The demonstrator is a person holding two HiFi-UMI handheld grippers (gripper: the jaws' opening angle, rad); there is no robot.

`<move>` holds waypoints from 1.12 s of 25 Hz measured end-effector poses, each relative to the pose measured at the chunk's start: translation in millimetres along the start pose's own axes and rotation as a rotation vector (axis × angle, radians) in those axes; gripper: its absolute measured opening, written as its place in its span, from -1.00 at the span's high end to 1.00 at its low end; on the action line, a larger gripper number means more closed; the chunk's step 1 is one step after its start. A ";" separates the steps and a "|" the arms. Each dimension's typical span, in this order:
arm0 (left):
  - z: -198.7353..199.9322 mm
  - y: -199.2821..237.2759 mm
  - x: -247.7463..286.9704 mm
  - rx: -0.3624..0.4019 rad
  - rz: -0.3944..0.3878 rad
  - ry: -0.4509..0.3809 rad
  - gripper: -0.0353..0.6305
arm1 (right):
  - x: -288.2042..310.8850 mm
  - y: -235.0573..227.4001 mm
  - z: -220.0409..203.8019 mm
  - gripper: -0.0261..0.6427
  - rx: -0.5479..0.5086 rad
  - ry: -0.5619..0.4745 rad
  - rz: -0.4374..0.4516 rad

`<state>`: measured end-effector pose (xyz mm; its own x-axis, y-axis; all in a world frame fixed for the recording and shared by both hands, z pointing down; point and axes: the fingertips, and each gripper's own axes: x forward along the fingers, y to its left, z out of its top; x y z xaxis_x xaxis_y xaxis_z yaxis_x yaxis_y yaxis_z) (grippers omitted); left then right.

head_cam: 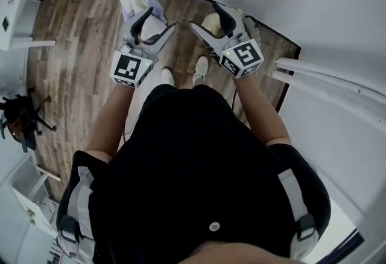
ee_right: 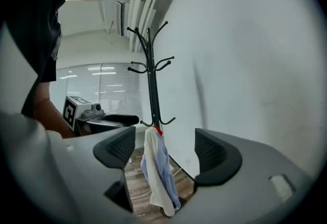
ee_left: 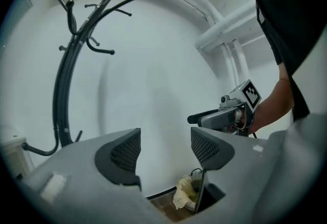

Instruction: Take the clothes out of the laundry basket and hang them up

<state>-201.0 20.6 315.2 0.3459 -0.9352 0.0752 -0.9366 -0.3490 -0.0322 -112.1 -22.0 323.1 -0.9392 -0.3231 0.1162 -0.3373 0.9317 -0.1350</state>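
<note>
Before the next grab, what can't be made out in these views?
1. Laundry basket: in the head view it is mostly behind the right gripper. The left gripper view shows only a sliver with a yellowish cloth. How much is inside cannot be told.
2. Hung garment: in the head view the left gripper hides its lower part. Which hook of the coat rack holds it is too small to tell.
3. Rack's base: hidden in the right gripper view by the gripper's body.

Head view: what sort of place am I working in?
Probably a plain indoor room, maybe an office corner: wood-plank floor, bare white wall, black coat stand with a garment hung on it.
</note>
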 end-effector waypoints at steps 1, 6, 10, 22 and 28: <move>-6.6 -11.0 8.5 -0.005 -0.058 0.008 -0.08 | -13.6 -4.0 -8.0 -0.19 0.022 0.007 -0.052; -41.4 -68.8 52.1 -0.077 -0.265 0.058 -0.28 | -81.6 -29.8 -40.0 -0.30 0.082 0.027 -0.240; -43.0 -110.9 86.2 -0.117 -0.343 0.070 -0.29 | -133.9 -58.0 -54.3 -0.37 0.110 0.028 -0.332; -74.4 -191.9 243.1 -0.126 -0.220 0.134 -0.29 | -206.6 -228.3 -96.3 -0.38 0.127 0.047 -0.249; -105.1 -218.7 302.2 -0.218 -0.031 0.182 -0.29 | -227.1 -298.5 -118.4 -0.32 0.093 0.127 -0.080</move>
<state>102.4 -179.5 449.7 0.3772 -0.8915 0.2508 -0.9226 -0.3378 0.1864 209.5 -207.1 453.5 -0.8953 -0.3666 0.2533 -0.4208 0.8824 -0.2103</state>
